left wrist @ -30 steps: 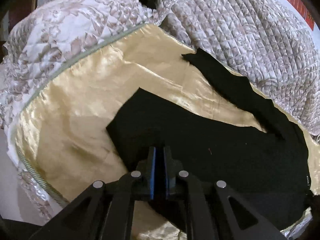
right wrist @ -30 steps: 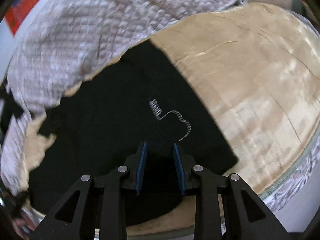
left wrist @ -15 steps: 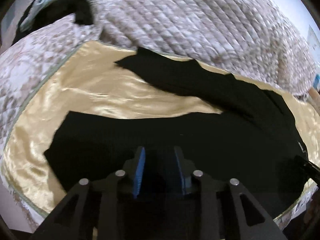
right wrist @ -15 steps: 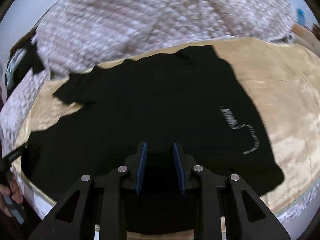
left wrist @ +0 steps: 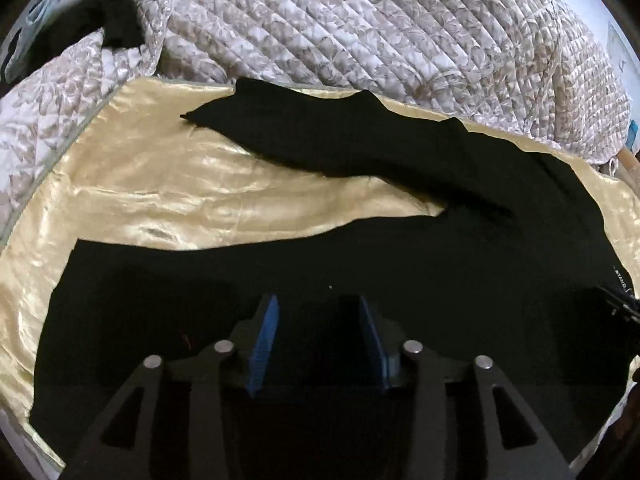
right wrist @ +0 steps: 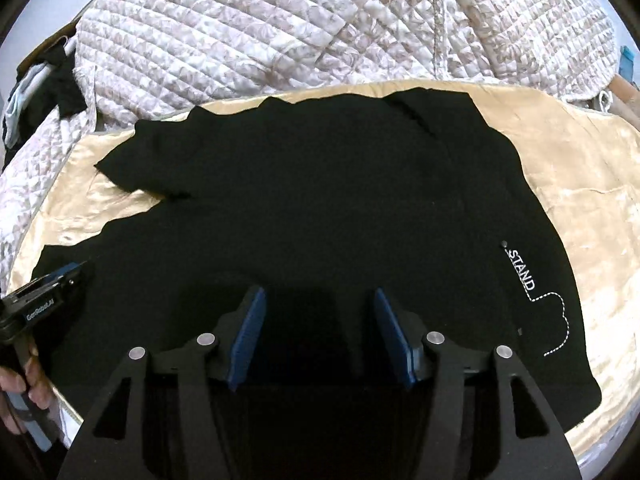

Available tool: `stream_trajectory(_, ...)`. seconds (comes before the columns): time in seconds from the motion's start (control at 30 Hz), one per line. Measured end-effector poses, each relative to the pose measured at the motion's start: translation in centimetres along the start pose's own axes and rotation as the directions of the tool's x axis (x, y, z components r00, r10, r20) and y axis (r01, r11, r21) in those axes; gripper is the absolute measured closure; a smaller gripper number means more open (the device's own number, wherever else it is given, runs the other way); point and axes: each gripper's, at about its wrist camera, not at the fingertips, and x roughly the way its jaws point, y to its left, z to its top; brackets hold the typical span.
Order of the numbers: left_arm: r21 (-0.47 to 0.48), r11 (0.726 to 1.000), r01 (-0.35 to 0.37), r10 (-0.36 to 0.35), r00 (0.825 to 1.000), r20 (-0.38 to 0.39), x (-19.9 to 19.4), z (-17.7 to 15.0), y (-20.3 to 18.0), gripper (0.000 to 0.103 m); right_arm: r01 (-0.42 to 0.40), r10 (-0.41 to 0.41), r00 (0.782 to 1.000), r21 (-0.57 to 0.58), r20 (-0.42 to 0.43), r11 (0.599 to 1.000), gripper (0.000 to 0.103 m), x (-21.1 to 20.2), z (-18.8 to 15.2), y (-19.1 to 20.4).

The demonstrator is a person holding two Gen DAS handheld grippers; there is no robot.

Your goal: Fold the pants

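Black pants (left wrist: pixel 400 264) lie flat on a gold satin sheet (left wrist: pixel 168 200), legs spread in a V. The near leg runs under my left gripper (left wrist: pixel 317 304). The far leg (left wrist: pixel 320 136) reaches the quilt. My left gripper hovers over the near leg, its jaws opening, the pads off the cloth. My right gripper (right wrist: pixel 319 294) hangs over the waist part of the pants (right wrist: pixel 320 184), its jaws also opening and gripping nothing. White "STAND" lettering (right wrist: pixel 520 270) marks the cloth to its right. The left gripper (right wrist: pixel 44 300) also shows at the left edge of the right wrist view.
A bunched quilted floral bedspread (left wrist: pixel 380 32) borders the sheet along its far side and left. Dark clothes (left wrist: pixel 116 20) lie at the far left corner. A hand (right wrist: pixel 28 380) holds the left gripper's grip. The sheet's near edge (right wrist: pixel 600 436) drops off close below.
The left jaws, shut on the near leg's end a second ago, have let go and opened. The right jaws have widened. Both views have swung round to face the quilt squarely.
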Motion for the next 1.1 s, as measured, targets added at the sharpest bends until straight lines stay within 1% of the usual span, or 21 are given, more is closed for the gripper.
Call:
stream_trajectory(0.1, -0.028, 1.0, 0.007, -0.007, 1.0, -0.003, -0.1, 0.1, 0.7, 0.057, 0.024, -0.024, 0.999, 0.003, 0.021, 1.0, 0.046, -0.3, 0.1, 0.0)
stream_trajectory(0.2, -0.05, 0.998, -0.027, 0.027, 1.0, 0.001, -0.4, 0.1, 1.8, 0.057, 0.013, -0.013, 1.0, 0.026, 0.018, 1.0, 0.046, -0.4, 0.1, -0.5)
stream_trajectory(0.33, -0.098, 0.994, -0.043, 0.042, 0.999, -0.016, -0.8, 0.7, 3.5, 0.057, 0.014, -0.014, 1.0, 0.035, 0.023, 0.999, 0.046, -1.2, 0.4, -0.8)
stream_trajectory(0.37, -0.096, 0.995, -0.039, 0.037, 0.999, -0.022, -0.8, 0.9, 3.5, 0.057, 0.009, -0.01, 1.0, 0.038, 0.025, 0.999, 0.046, -1.4, 0.6, -0.9)
stream_trajectory(0.43, -0.086, 0.996, -0.007, 0.004, 1.0, -0.026, -1.0, 1.5, 3.3, 0.057, -0.012, 0.011, 1.0, 0.041, 0.028, 0.999, 0.046, -1.9, 1.4, -1.2)
stream_trajectory(0.57, -0.055, 0.997, 0.059, -0.06, 0.998, -0.011, -1.1, 4.0, 2.4, 0.057, -0.064, 0.063, 0.998, 0.02, 0.026, 0.998, 0.046, -2.2, 3.3, -1.3)
stream_trajectory(0.67, -0.009, 0.997, 0.079, -0.079, 0.997, 0.014, -0.7, 6.9, 1.9, 0.051, -0.104, 0.104, 0.994, 0.008, 0.02, 0.995, 0.046, -1.7, 5.3, -1.6)
stream_trajectory(0.7, 0.004, 0.996, 0.086, -0.086, 0.996, 0.018, -0.4, 7.8, 1.7, 0.049, -0.11, 0.11, 0.994, 0.004, 0.018, 0.994, 0.046, -1.5, 5.9, -1.6)
stream_trajectory(0.77, 0.029, 0.996, 0.09, -0.091, 0.996, 0.027, 0.5, 9.7, 1.3, 0.046, -0.111, 0.111, 0.994, -0.003, 0.009, 0.994, 0.046, -0.7, 7.3, -1.9)
stream_trajectory(0.83, 0.053, 0.993, 0.101, -0.103, 0.994, 0.031, 1.9, 11.6, 0.8, 0.043, -0.108, 0.108, 0.994, -0.023, 0.002, 0.994, 0.046, 0.4, 8.8, -2.2)
stream_trajectory(0.93, 0.057, 0.989, 0.133, -0.134, 0.991, 0.017, 4.3, 13.8, 0.1, 0.042, -0.12, 0.12, 0.993, -0.03, -0.011, 0.992, 0.046, 2.3, 11.1, -2.8)
stream_trajectory(1.03, 0.062, 0.989, 0.136, -0.137, 0.99, 0.014, 7.0, 15.9, -0.7, 0.041, -0.117, 0.116, 0.993, -0.027, -0.024, 0.993, 0.046, 4.2, 13.0, -3.5)
stream_trajectory(1.07, 0.061, 0.989, 0.138, -0.139, 0.99, 0.012, 7.7, 16.5, -0.9, 0.039, -0.115, 0.115, 0.993, -0.031, -0.023, 0.993, 0.045, 5.0, 13.8, -3.8)
stream_trajectory(1.1, 0.065, 0.988, 0.142, -0.143, 0.99, 0.008, 8.7, 17.1, -1.2, 0.036, -0.109, 0.108, 0.994, -0.037, -0.023, 0.993, 0.044, 5.6, 14.4, -3.9)
